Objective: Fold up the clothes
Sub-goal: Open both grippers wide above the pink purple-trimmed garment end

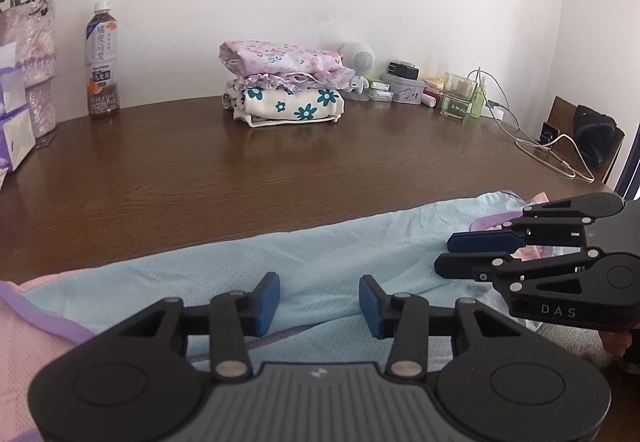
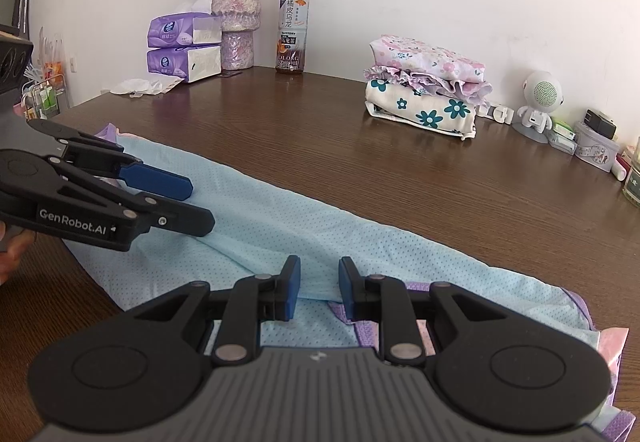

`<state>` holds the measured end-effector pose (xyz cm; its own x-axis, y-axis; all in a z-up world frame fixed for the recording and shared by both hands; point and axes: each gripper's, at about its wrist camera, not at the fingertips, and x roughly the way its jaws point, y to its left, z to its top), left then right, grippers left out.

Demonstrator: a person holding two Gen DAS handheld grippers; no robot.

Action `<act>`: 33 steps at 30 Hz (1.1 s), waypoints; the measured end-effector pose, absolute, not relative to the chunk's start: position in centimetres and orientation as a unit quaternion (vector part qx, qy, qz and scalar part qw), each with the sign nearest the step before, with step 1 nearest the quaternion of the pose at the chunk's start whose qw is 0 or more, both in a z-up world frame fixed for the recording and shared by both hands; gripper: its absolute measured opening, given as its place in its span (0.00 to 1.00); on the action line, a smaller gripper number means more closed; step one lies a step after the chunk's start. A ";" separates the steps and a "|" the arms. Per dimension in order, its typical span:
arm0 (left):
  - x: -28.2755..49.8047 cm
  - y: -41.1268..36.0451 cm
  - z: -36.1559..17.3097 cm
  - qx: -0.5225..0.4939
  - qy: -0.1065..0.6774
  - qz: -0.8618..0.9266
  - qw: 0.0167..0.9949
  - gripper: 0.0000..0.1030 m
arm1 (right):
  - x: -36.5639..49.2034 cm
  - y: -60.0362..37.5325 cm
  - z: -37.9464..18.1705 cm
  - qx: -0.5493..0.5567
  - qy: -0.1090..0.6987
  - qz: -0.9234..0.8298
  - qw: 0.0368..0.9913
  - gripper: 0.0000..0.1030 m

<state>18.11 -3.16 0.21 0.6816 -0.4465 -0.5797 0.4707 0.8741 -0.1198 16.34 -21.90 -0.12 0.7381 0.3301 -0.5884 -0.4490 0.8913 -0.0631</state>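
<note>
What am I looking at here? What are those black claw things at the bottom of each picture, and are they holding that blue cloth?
No robot here: a person holds a two-finger gripper in each hand, each with a camera looking along its fingers. One picture comes from the left gripper, the other from the right gripper; each also shows the other from the side. On the brown table lies a light blue garment with purple trim, to be folded. Both grippers hover over it with gaps between their blue pads; neither visibly pinches it. Farther back stand a stack of folded clothes, a tea bottle, tissue packs and a vase of flowers.
</note>
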 end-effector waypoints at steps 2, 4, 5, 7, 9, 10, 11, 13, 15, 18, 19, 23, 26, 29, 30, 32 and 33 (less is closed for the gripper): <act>18.2 -3.1 0.2 0.016 0.311 -0.251 0.916 0.41 | 16.3 -21.8 -0.1 -0.102 0.294 0.210 0.927 0.21; 18.2 -3.0 0.2 0.015 0.311 -0.251 0.916 0.41 | 16.3 -21.8 -0.1 -0.106 0.293 0.208 0.927 0.21; 18.1 -3.1 0.2 0.016 0.311 -0.251 0.917 0.41 | 16.3 -21.7 -0.1 -0.108 0.293 0.208 0.927 0.21; 18.1 -3.1 0.3 0.017 0.311 -0.251 0.917 0.41 | 16.2 -21.6 -0.1 -0.111 0.292 0.207 0.927 0.21; 18.1 -3.2 0.3 0.018 0.311 -0.250 0.917 0.41 | 16.2 -21.6 -0.1 -0.112 0.291 0.206 0.927 0.21; 18.0 -3.2 0.3 0.018 0.311 -0.250 0.917 0.41 | 16.2 -21.6 -0.1 -0.110 0.292 0.207 0.927 0.21; 18.0 -3.2 0.3 0.019 0.311 -0.250 0.917 0.41 | 16.3 -21.6 -0.1 -0.109 0.292 0.207 0.927 0.21; 18.0 -3.2 0.2 0.019 0.310 -0.250 0.917 0.42 | 16.3 -21.7 -0.1 -0.106 0.293 0.209 0.927 0.21; 18.0 -3.2 0.2 0.020 0.310 -0.250 0.917 0.42 | 16.3 -21.8 -0.1 -0.105 0.293 0.209 0.927 0.21; 17.9 -3.2 0.2 0.021 0.310 -0.249 0.917 0.42 | 16.3 -21.7 -0.1 -0.109 0.292 0.207 0.927 0.21; 17.9 -3.3 0.2 0.021 0.310 -0.249 0.917 0.42 | 16.2 -21.6 -0.2 -0.110 0.291 0.206 0.928 0.21; 17.9 -3.3 0.2 0.022 0.310 -0.249 0.917 0.42 | 16.2 -21.6 -0.2 -0.114 0.290 0.205 0.928 0.22; 17.9 -3.3 0.2 0.021 0.310 -0.249 0.917 0.42 | 16.1 -21.5 -0.2 -0.116 0.289 0.204 0.928 0.22; 17.8 -3.2 0.2 0.020 0.309 -0.248 0.918 0.42 | 16.0 -21.4 -0.2 -0.117 0.289 0.202 0.928 0.22; 17.7 -3.2 0.3 0.018 0.307 -0.249 0.918 0.42 | 16.0 -21.4 -0.2 -0.118 0.289 0.201 0.929 0.23; 17.5 -2.9 0.4 0.007 0.298 -0.257 0.920 0.42 | 16.0 -21.5 -0.1 -0.114 0.288 0.201 0.929 0.24; 17.3 -2.8 0.6 0.003 0.291 -0.261 0.920 0.42 | 16.0 -21.6 -0.1 -0.110 0.289 0.202 0.929 0.28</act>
<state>17.31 -2.83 0.59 0.6941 -0.4779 -0.5383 0.4819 0.8640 -0.1457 16.02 -21.60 -0.13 0.7517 0.3121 -0.5811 -0.4392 0.8941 -0.0879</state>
